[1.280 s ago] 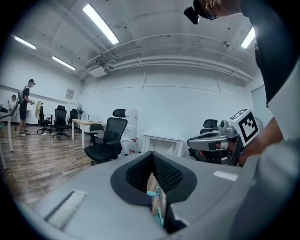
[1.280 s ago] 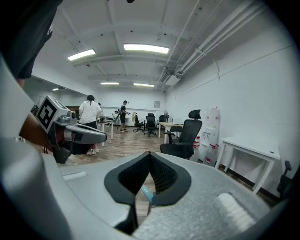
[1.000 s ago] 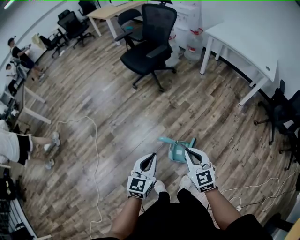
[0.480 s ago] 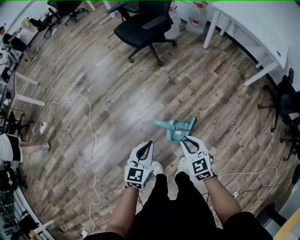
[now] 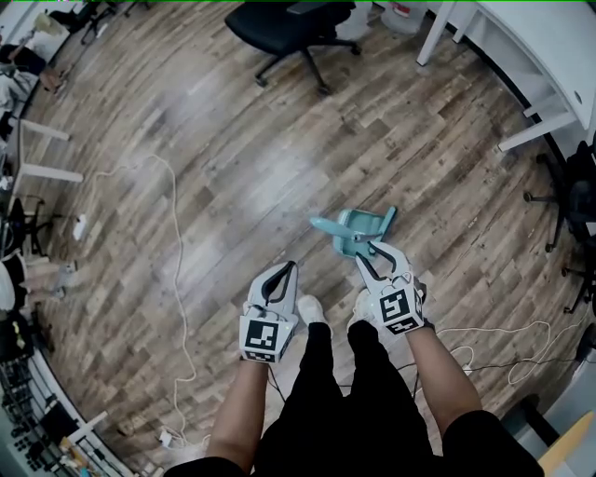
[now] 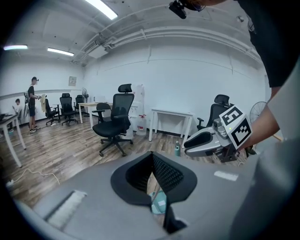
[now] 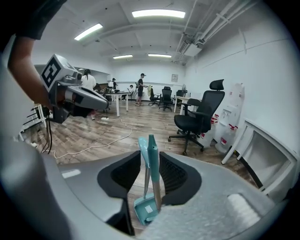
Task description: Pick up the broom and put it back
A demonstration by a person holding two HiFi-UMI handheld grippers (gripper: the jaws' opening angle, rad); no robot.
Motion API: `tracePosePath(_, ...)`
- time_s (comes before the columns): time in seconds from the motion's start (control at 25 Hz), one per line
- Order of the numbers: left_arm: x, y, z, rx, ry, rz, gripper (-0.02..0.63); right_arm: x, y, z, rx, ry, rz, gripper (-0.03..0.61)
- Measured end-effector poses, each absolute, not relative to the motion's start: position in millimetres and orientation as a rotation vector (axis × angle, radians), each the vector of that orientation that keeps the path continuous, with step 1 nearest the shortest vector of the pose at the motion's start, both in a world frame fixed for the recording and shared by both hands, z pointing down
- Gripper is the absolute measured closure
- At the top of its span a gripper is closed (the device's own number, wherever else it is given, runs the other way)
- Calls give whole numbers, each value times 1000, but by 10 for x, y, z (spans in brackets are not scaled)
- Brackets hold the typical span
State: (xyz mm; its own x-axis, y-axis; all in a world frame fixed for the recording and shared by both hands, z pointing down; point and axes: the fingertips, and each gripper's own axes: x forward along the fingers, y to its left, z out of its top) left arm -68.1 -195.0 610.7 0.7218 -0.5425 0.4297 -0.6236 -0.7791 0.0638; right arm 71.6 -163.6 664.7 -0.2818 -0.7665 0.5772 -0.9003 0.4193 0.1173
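A teal broom and dustpan set [image 5: 358,233] stands on the wood floor just ahead of my feet. In the right gripper view its two upright handles [image 7: 151,159] rise between the jaws, above the dustpan [image 7: 144,211]. My right gripper [image 5: 371,250] [image 7: 149,161] has just been opening its jaws and stands open around the handle tops, without clamping them. My left gripper [image 5: 286,268] [image 6: 152,157] is shut and empty, left of the set; the dustpan [image 6: 158,204] shows past its jaws. Each gripper view shows the other gripper: the right gripper [image 6: 211,140] and the left gripper [image 7: 75,96].
A black office chair [image 5: 298,23] stands beyond the set, and a white table [image 5: 521,56] is at the upper right. A white cable [image 5: 177,242] runs across the floor on the left; another cable [image 5: 503,354] lies at the right. People [image 6: 32,101] stand far off.
Both grippers have come down toward the floor and the set. The right jaws have gone from shut to open around the handles. The head view has tipped further down.
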Motion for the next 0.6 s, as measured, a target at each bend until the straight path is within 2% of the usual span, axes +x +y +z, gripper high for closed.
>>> tracePosePath(0.6,-717,-1927,6318,2782,-903,718,598,700,-1811,6984,1374,-2079,287,442)
